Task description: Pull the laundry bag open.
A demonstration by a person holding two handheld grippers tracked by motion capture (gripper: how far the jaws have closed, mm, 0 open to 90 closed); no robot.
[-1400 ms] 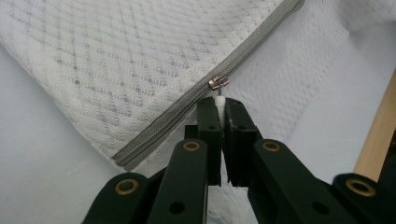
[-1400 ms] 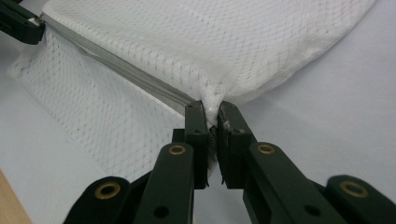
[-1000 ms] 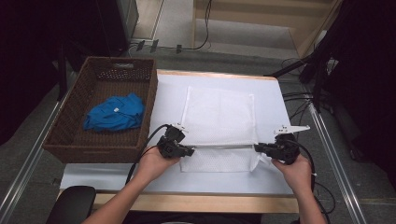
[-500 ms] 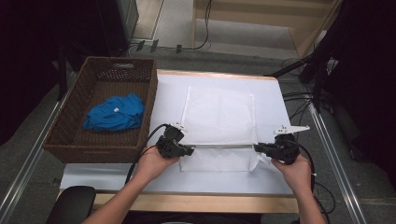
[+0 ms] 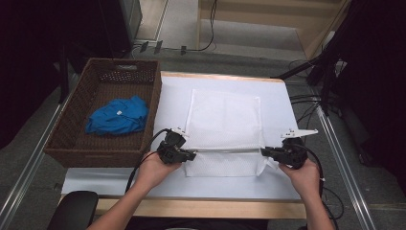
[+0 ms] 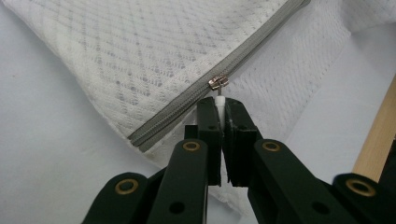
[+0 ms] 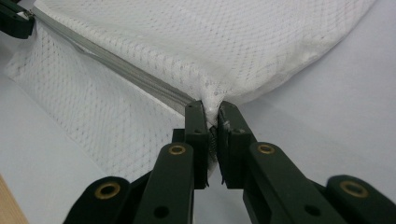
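The white mesh laundry bag [image 5: 225, 129] lies flat at the centre of the counter [image 5: 287, 187], its zipper [image 6: 196, 95] along the lower edge. The left tool [image 6: 223, 105] is clamped on the white zipper pull tab [image 6: 221, 99]; the right tool [image 7: 211, 112] pinches the bag's corner by the zipper's far end. This looks like the start of unzipping: next, the left should draw the slider along while the right holds the bag taut.

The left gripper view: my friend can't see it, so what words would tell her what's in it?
Two black jaws are shut on the small white pull tab of a silver zip slider. The grey zip runs slantwise across a white mesh bag lying on a white table cover.
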